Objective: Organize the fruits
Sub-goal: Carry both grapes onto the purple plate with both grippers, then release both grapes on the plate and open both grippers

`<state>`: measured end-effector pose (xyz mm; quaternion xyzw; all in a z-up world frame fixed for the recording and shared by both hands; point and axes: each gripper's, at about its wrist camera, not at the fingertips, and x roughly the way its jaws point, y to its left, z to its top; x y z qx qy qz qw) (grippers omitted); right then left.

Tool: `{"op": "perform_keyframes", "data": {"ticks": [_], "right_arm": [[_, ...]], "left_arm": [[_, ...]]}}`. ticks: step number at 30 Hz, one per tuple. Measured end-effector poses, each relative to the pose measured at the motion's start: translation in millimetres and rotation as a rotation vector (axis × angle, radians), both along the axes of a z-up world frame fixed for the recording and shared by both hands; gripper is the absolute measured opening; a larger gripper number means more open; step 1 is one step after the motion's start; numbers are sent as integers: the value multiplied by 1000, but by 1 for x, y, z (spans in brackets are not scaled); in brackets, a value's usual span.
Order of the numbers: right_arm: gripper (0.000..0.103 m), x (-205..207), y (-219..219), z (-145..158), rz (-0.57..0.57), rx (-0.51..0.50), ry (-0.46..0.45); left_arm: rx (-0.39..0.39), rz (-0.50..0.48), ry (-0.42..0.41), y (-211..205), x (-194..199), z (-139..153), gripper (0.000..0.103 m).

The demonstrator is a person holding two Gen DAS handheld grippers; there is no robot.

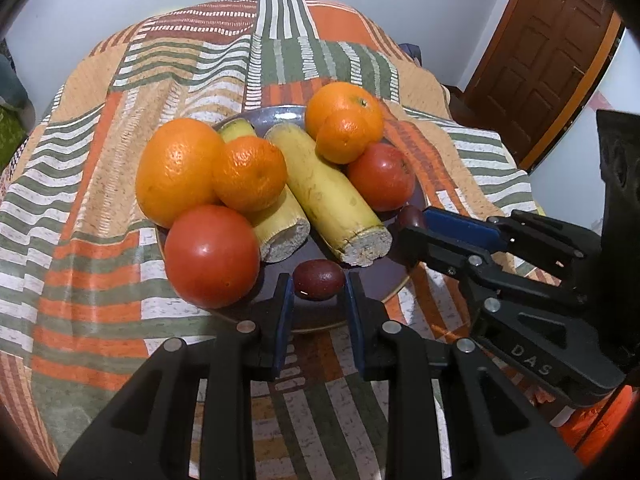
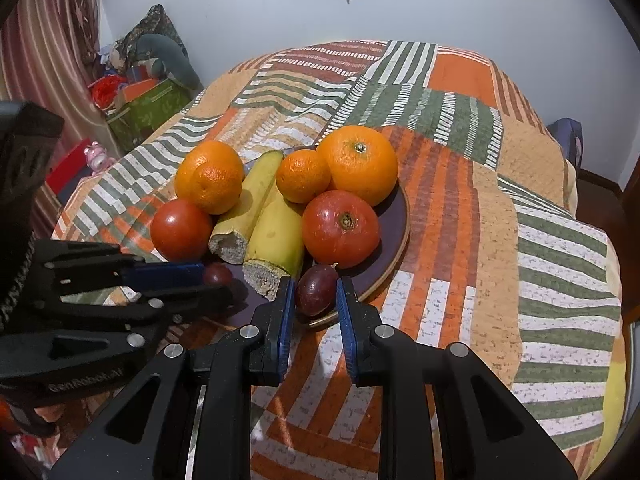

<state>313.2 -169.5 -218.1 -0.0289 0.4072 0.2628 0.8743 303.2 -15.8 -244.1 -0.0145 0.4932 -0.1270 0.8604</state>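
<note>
A dark purple plate (image 1: 384,280) (image 2: 394,236) holds oranges (image 1: 178,170) (image 2: 362,164), small mandarins (image 1: 250,174) (image 2: 303,176), two cut banana pieces (image 1: 332,196) (image 2: 276,232) and two red tomatoes (image 1: 212,256) (image 2: 340,228). Each gripper has a dark grape between its pads at the plate's near edge. My left gripper (image 1: 318,288) closes around one grape (image 1: 318,280), seen also in the right wrist view (image 2: 218,274). My right gripper (image 2: 316,292) closes around the other grape (image 2: 316,290) (image 1: 410,218). Both grapes rest at plate level.
The plate sits on a table covered with a striped orange, green and white cloth (image 1: 100,240) (image 2: 480,220). A wooden door (image 1: 548,56) stands at the right. Bags and clutter (image 2: 140,92) lie beside the table on the left.
</note>
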Motion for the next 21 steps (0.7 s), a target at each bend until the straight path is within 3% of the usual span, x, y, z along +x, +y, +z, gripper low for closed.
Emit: {"op": "perform_keyframes", "data": {"ticks": [12,17,21], "right_arm": [[23,-3,0,5,-7,2,17],[23,-15,-9,27,-28,26,-18],[23,-34,-15,60,-39,52,-81]], "left_arm": [[-16,25,25,4,-5,3,32],[-1,43,-48,7,-21,30,32],[-34,50,-129,12,-41,68,32]]}}
